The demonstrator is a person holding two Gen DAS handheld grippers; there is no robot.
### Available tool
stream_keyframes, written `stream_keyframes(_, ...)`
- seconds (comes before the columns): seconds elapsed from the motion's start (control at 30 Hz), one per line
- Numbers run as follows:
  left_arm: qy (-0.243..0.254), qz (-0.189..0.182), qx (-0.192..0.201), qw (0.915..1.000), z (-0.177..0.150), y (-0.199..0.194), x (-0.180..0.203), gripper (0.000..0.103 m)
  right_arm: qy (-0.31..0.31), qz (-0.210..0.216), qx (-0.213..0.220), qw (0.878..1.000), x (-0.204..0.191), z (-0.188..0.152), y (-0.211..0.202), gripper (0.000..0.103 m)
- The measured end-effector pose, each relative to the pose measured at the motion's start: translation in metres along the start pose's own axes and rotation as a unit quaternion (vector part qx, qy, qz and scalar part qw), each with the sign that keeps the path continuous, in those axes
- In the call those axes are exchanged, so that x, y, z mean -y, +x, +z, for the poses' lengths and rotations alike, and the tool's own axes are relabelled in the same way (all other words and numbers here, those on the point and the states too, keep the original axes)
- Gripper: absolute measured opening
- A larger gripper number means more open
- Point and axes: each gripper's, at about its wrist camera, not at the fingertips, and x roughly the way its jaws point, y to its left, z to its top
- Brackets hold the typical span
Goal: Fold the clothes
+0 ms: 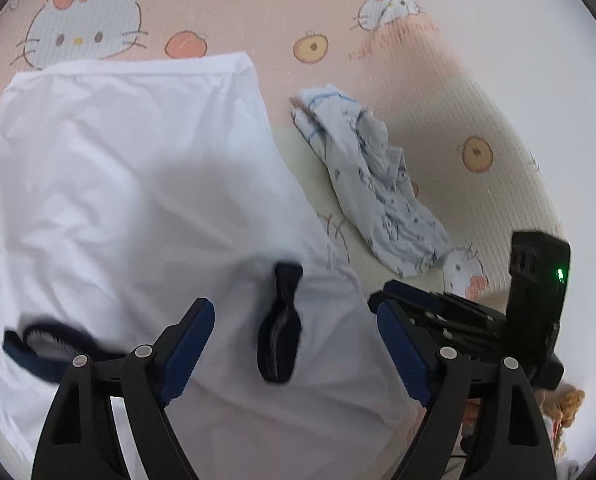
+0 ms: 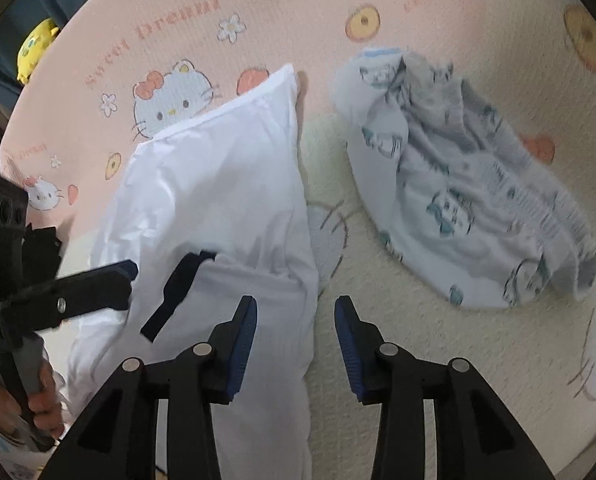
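Nearest, both hand-held grippers stand open and empty: the left hand-held gripper above the white garment's near end, the right hand-held gripper at its right edge. The garment lies lengthwise away from them on a cartoon-print mat. Farther right sits a crumpled printed garment, nearer the right one.

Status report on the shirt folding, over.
Left hand-held gripper open, right hand-held gripper open, nothing held. White shirt flat on mat. Crumpled printed garment beside it, not blocking.
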Motion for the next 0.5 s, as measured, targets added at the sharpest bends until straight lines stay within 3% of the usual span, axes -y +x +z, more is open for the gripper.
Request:
stream_keyframes(0.17, 0.014, 0.002, -0.021, 0.9997, -0.02, 0.008, 0.01, 0.08, 0.017, 0.02, -0.024, 0.999, 0.005, -0.012, 0.004, 0.04)
stream_keyframes(0.2, 0.015, 0.005, -0.028, 0.9995, -0.022, 0.011, 0.01, 0.076, 0.019, 0.025, -0.028, 0.999, 0.005, -0.015, 0.005, 0.04)
stream_keyframes(0.27, 0.018, 0.01, -0.042, 0.9989, -0.025, 0.019, 0.011, 0.054, 0.02, 0.028, -0.037, 0.999, 0.006, -0.021, 0.007, 0.04)
stream_keyframes(0.4, 0.022, 0.019, -0.051, 0.9983, -0.025, 0.027, 0.01, 0.038, 0.011, 0.031, -0.045, 0.998, 0.008, -0.032, 0.005, 0.04)
stream_keyframes(0.5, 0.031, 0.058, -0.055, 0.9963, -0.026, 0.028, 0.008, 0.027, -0.005, 0.021, -0.033, 0.999, 0.004, -0.034, 0.004, 0.039)
